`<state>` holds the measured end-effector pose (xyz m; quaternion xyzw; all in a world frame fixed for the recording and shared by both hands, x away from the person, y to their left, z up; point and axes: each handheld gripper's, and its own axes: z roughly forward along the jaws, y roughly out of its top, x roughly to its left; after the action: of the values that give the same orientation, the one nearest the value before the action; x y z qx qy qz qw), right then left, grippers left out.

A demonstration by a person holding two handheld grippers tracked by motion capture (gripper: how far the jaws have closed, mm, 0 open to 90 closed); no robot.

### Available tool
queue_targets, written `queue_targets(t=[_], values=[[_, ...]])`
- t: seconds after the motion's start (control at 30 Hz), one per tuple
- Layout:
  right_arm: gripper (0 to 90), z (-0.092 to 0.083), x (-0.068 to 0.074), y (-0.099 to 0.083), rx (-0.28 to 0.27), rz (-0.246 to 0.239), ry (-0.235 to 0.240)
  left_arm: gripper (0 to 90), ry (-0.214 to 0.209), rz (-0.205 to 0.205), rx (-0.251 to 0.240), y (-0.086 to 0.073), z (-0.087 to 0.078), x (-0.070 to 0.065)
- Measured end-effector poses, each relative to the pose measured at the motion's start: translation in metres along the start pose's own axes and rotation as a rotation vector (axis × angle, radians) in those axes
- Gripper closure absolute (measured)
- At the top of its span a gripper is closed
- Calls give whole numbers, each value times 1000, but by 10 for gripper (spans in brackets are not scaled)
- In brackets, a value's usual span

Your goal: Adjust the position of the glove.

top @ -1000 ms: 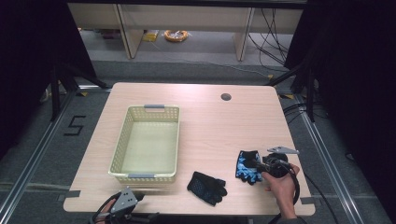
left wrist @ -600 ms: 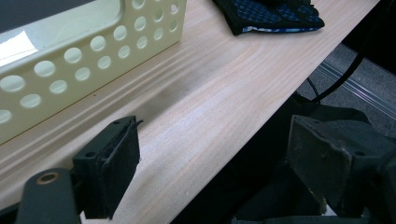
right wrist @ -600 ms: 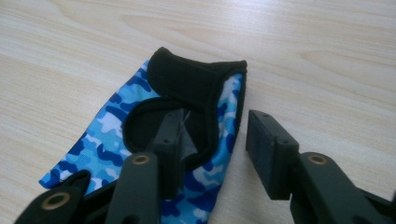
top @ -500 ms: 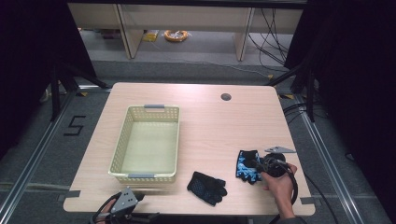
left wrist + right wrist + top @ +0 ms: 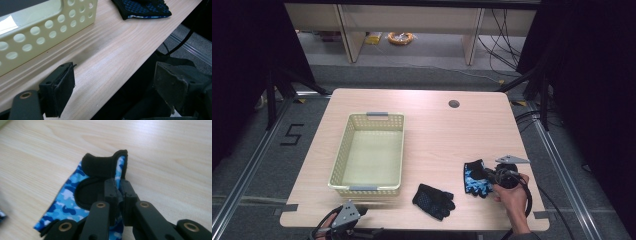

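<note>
Right now R tool (image 5: 490,176) is clamped on the blue camo glove (image 5: 475,179), jaws pinched together over the black cuff edge, seen close in the right gripper view (image 5: 117,192). Glove lies flat on the bench (image 5: 432,135), near the front right corner, well apart from the cream basket (image 5: 343,150) at left. Likely step: lift glove and carry to basket. To do it well, keep the pinch firm w/ enough fabric between the pads, lift straight up first so the rest of the glove clears the bench, then go left w/o dragging over the black glove (image 5: 433,200) lying between the two, nearer the front edge. R hand (image 5: 513,196) comes in from bottom right, tool pointing left and low over the bench. L tool (image 5: 112,82) hangs at the front left edge below the basket, jaws apart, holding nothing.
</note>
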<state>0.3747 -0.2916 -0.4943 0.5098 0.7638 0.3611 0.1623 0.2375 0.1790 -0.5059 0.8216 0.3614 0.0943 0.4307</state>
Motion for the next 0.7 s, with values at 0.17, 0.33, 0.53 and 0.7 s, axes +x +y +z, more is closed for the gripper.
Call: queue_targets(t=[0.17, 0.33, 0.53, 0.7], values=[[865, -17, 5, 9, -37, -22, 52, 186, -19, -5, 8, 4, 6, -1], [866, -37, 10, 21, -77, -79, 98, 192, -26, -21, 12, 13, 16, -5], [866, -51, 27, 32, -101, -129, 236, 193, -48, 13, 9, 27, 30, -12], [866, -48, 49, 38, -85, -194, 373, 201, -52, 1, -5, 36, 34, -9]])
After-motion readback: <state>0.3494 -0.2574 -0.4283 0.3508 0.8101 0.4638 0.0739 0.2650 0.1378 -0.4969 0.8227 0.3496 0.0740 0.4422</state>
